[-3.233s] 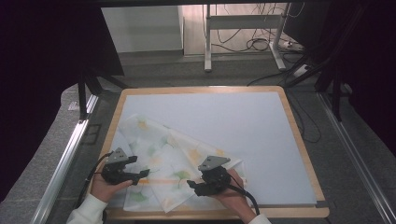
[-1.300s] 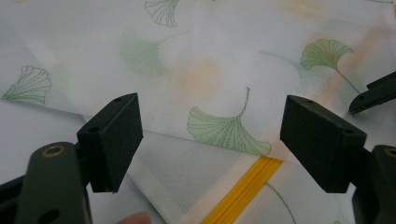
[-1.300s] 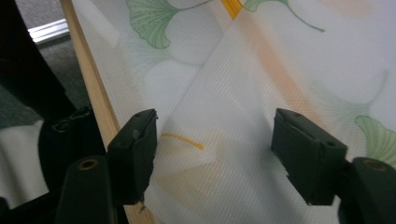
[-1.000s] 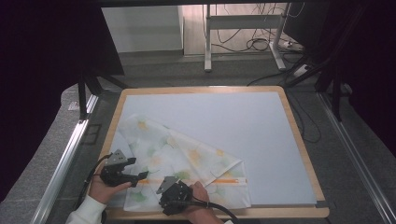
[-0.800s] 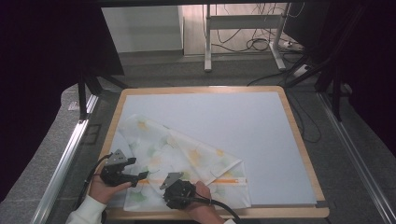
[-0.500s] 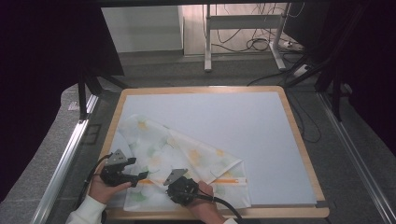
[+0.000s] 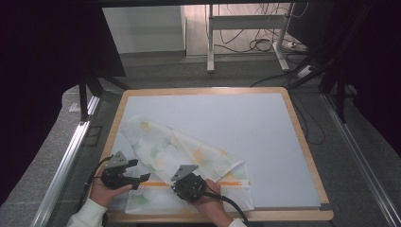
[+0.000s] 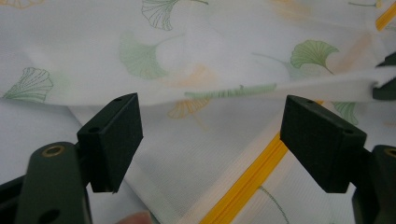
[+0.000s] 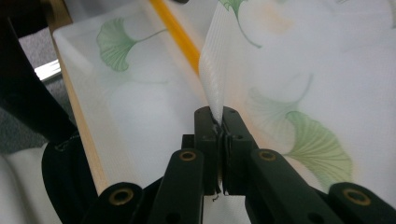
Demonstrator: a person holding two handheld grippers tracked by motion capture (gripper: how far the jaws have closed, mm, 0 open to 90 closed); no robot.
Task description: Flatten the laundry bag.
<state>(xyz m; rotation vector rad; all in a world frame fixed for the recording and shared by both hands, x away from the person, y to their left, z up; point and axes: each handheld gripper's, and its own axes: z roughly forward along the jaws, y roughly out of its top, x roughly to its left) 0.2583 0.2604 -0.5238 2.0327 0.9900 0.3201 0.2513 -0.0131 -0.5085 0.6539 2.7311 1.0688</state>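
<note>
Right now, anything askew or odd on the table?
The leaf-print cloth lies crooked, one flap folded diagonally across its orange stripe. The right gripper has just closed on a raised fold of it; the left gripper is open.

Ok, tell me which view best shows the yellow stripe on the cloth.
The high view: the yellow stripe runs along the cloth near the table's front edge. The left gripper view shows a short diagonal piece; the right gripper view, a short piece.

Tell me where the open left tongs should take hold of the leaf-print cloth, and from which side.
Probably the raised fold edge of the leaf-print cloth, approached level from the near-left. It stands clear of the layer below, stretched towards the right tongs, so the left tongs could straddle it.
</note>
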